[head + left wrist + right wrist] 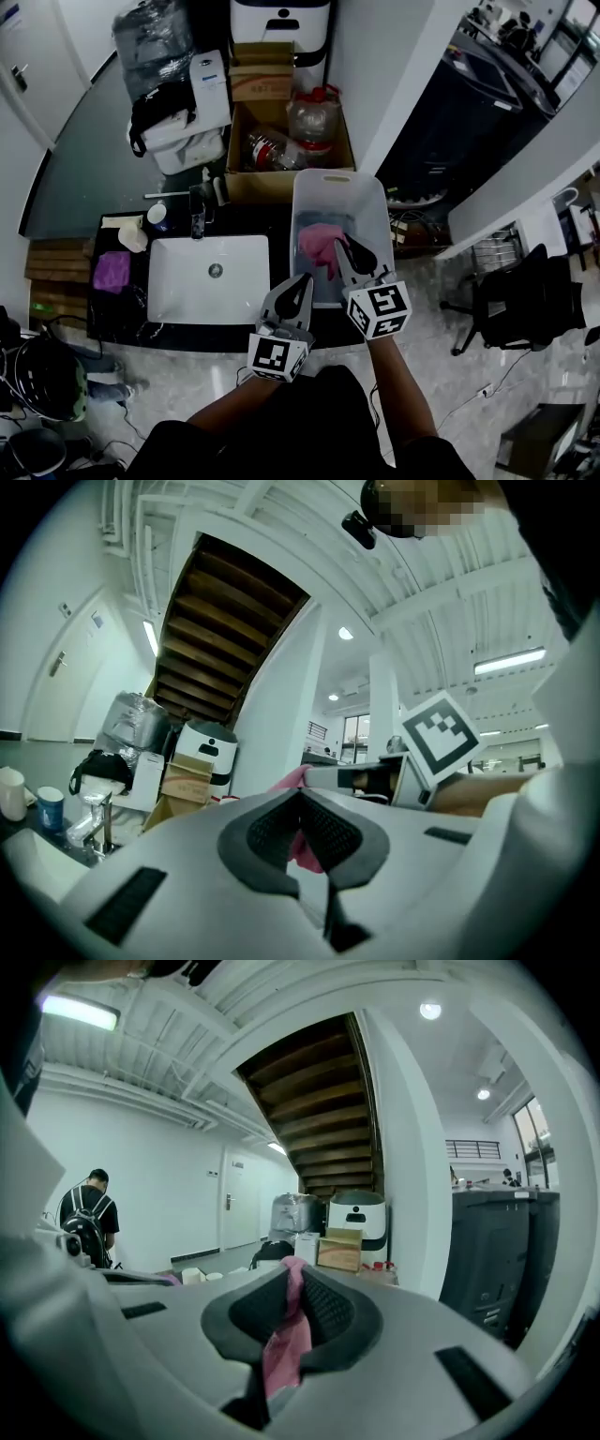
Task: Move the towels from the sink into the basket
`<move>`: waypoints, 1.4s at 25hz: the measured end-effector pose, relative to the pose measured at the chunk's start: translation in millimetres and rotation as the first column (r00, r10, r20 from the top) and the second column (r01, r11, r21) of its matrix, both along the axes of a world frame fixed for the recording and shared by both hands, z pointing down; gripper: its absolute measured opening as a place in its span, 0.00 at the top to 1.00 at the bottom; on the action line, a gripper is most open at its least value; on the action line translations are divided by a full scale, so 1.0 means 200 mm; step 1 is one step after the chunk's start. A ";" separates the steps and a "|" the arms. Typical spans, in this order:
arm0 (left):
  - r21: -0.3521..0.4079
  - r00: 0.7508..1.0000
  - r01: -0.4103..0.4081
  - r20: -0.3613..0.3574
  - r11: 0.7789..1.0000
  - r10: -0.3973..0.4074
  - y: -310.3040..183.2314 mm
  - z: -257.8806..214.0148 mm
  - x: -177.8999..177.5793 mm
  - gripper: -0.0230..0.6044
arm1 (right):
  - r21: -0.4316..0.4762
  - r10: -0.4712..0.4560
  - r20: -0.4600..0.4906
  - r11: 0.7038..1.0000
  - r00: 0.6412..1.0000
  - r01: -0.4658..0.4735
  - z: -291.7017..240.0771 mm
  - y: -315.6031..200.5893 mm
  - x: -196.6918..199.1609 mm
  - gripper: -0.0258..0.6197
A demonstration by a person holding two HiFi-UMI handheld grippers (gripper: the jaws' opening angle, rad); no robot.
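Note:
A pink towel point(319, 246) hangs in the white plastic basket point(370, 202) to the right of the sink. My right gripper point(349, 247) is shut on this towel; in the right gripper view the pink cloth point(281, 1349) runs up between the pads point(323, 1312). My left gripper point(302, 281) is at the basket's left rim, jaws shut with nothing between them point(300, 799); the pink cloth shows just beyond its tips. The white sink point(183, 295) holds no towel. A purple towel point(112, 272) lies on the counter left of the sink.
A faucet point(199, 214), a cup point(157, 216) and a folded cloth point(131, 234) are behind the sink on the black counter. A cardboard box with bottles point(281, 145) is behind the basket. An office chair point(525, 300) is at right. A person with a backpack point(89, 1218) is far off.

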State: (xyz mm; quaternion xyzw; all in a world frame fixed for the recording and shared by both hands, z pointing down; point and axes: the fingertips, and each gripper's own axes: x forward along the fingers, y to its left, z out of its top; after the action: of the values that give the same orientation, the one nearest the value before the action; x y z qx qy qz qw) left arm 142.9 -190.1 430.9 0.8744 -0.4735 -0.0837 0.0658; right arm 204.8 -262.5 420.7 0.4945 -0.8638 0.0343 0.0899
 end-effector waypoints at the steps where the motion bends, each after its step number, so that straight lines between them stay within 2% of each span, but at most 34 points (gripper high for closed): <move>1: -0.005 1.000 0.009 0.006 1.000 -0.008 -0.03 0.00 -0.01 0.95 | -0.015 0.000 0.016 1.000 1.000 0.001 0.02 -0.05 0.00 0.88; 7: -0.036 0.998 0.065 0.018 0.997 -0.064 -0.21 0.02 -0.05 0.95 | -0.113 -0.006 0.054 0.994 0.999 0.012 0.21 -0.31 0.01 0.88; 18: -0.017 0.989 0.148 0.029 0.989 -0.147 -0.51 -0.03 -0.01 0.95 | -0.256 -0.059 0.056 0.964 0.997 0.072 0.53 -0.62 -0.01 0.88; 21: -0.029 0.984 0.173 0.034 0.984 -0.172 -0.58 -0.01 -0.01 0.95 | -0.330 -0.075 0.033 0.940 0.997 0.082 0.66 -0.69 -0.02 0.88; 26: -0.070 0.978 0.207 0.016 0.976 -0.206 -0.65 0.01 -0.01 0.95 | -0.470 -0.099 0.029 0.877 0.995 0.101 0.87 -0.77 -0.03 0.88; 32: -0.097 0.977 0.213 -0.003 0.972 -0.215 -0.69 0.01 0.03 0.95 | -0.544 -0.144 0.040 0.827 0.989 0.142 0.98 -0.86 -0.06 0.88; 35: -0.110 0.976 0.217 -0.012 0.970 -0.220 -0.70 0.01 0.03 0.95 | -0.586 -0.151 -0.005 0.802 0.988 0.119 1.09 -0.91 -0.04 0.88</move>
State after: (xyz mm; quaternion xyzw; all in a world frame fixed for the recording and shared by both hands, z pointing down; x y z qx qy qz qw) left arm 148.4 -330.5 433.5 0.8111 -0.5697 -0.0754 0.1091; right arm 197.4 -445.2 637.8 0.3808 -0.8420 0.2784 0.2619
